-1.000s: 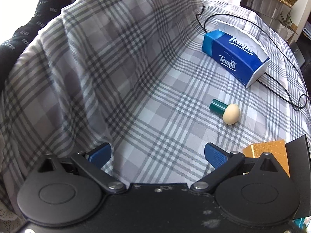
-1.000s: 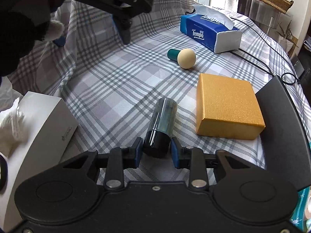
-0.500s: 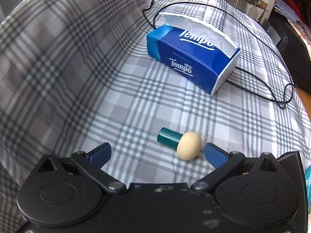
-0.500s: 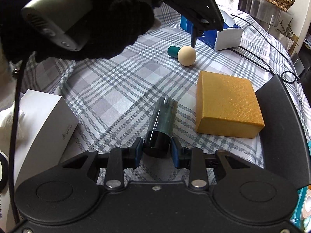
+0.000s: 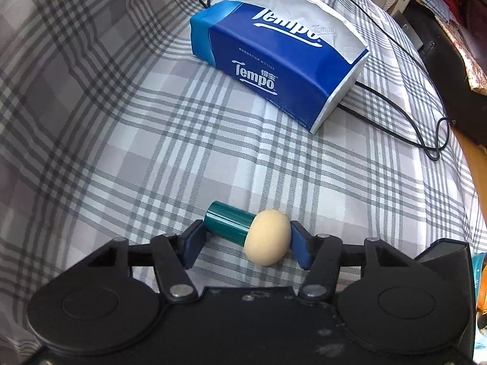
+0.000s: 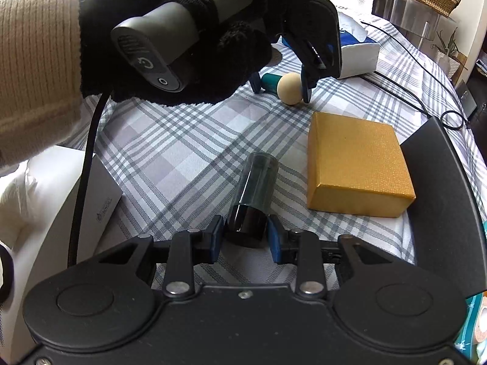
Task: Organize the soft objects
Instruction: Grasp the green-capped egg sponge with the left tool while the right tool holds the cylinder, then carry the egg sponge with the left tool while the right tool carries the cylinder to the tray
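A beige egg-shaped sponge on a green cylinder handle [image 5: 249,234] lies on the plaid cloth. My left gripper [image 5: 245,245] has closed in around it, its blue fingers touching both ends. In the right wrist view the sponge [image 6: 287,88] shows between the left gripper's fingers. My right gripper [image 6: 245,238] is shut on a dark cylindrical bottle [image 6: 254,194] that lies on the cloth.
A blue Tempo tissue pack [image 5: 274,64] lies beyond the sponge, with a black cable [image 5: 404,115] around it. A gold box [image 6: 356,164] sits right of the bottle. A white box [image 6: 91,194] stands at the left. A black board [image 6: 441,182] is at the right.
My left gripper moved forward and down to the sponge, and its fingers closed in from wide open onto the sponge's ends. My right gripper stayed shut on the bottle.
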Available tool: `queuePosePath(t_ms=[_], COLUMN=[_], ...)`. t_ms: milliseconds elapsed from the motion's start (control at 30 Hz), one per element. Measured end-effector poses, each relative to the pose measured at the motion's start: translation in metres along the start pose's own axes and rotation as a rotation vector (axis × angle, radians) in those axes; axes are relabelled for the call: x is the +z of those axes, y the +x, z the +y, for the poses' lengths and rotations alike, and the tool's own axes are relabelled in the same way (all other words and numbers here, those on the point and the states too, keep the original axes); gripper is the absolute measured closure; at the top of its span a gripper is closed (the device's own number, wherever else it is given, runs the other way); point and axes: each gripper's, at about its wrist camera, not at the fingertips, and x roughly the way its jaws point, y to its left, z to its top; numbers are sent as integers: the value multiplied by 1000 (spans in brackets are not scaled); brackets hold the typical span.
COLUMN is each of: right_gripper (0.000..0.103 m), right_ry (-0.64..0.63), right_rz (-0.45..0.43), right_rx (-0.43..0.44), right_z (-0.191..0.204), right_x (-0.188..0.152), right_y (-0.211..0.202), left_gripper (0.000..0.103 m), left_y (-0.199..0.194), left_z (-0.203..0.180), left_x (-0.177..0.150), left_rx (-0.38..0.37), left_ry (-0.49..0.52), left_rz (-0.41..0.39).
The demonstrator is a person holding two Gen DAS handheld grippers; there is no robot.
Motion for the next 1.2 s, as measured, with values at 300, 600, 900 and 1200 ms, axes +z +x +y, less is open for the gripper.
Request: queuePosePath(t_ms=[300,600,900,1200], right_gripper=[63,54,51,47], right_ry=[8,75,59,87], right_rz=[0,-15,-39,23], right_rx=[-4,-15,-39,-51], right_z=[-1,-8,0,1], right_x=[1,3,-5,4], right_y=[0,3,1,2], left_gripper=[47,47,47,47], left_y=[-37,-110,-162,-200], left_z=[6,23,32,39], left_x=[-14,-48,-94,-124], left_rx=[83,167,145,77], left_ry=[-56,-160,-155,-129], left_rz=[-29,-91,-113,-173])
